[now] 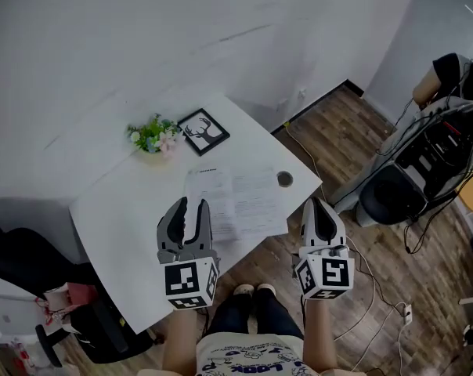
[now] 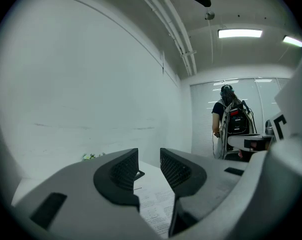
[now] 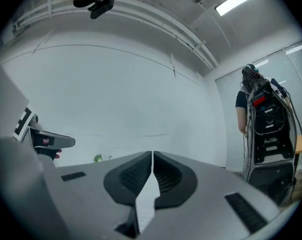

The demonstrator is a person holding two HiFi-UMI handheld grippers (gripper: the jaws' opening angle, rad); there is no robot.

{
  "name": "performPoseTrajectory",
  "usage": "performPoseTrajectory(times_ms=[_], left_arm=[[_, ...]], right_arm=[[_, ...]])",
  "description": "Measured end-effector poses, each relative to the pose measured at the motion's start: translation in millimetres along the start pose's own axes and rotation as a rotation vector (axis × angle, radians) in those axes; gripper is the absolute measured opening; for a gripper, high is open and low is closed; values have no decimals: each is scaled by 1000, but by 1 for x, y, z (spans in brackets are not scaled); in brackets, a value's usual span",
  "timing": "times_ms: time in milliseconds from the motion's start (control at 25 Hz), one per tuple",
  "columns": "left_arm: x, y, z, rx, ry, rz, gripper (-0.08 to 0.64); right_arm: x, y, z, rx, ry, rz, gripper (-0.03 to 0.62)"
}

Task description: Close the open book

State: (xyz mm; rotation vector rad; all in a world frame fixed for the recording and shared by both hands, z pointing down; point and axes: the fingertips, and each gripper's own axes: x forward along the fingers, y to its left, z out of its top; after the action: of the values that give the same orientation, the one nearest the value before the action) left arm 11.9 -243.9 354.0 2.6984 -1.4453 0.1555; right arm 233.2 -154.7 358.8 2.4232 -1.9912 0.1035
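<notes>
The open book (image 1: 238, 200) lies flat on the white table (image 1: 119, 218), its printed pages facing up. My left gripper (image 1: 193, 204) hovers over the book's near left page with its jaws open and nothing between them. In the left gripper view the gripper (image 2: 148, 159) points level toward the wall, with the book's pages (image 2: 156, 204) below it. My right gripper (image 1: 317, 204) is just off the table's right corner, beside the book's right page. In the right gripper view its jaws (image 3: 152, 156) meet at the tips and hold nothing.
A small potted plant (image 1: 153, 135), a black-framed picture (image 1: 204, 131) and a small round dark object (image 1: 285, 179) stand on the table behind the book. A black chair with gear (image 1: 424, 171) stands at the right. A person with a backpack (image 2: 231, 119) stands far off.
</notes>
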Motion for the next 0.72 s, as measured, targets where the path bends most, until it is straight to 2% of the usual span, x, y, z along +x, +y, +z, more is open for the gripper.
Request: performPoseTrajectory(times_ms=[440, 720], left_arm=[[7, -11, -17, -73, 40, 101, 120], [2, -14, -29, -83, 52, 164, 120]], right_arm=[[29, -10, -2, -15, 31, 131, 28], [37, -12, -16, -11, 54, 184, 28]])
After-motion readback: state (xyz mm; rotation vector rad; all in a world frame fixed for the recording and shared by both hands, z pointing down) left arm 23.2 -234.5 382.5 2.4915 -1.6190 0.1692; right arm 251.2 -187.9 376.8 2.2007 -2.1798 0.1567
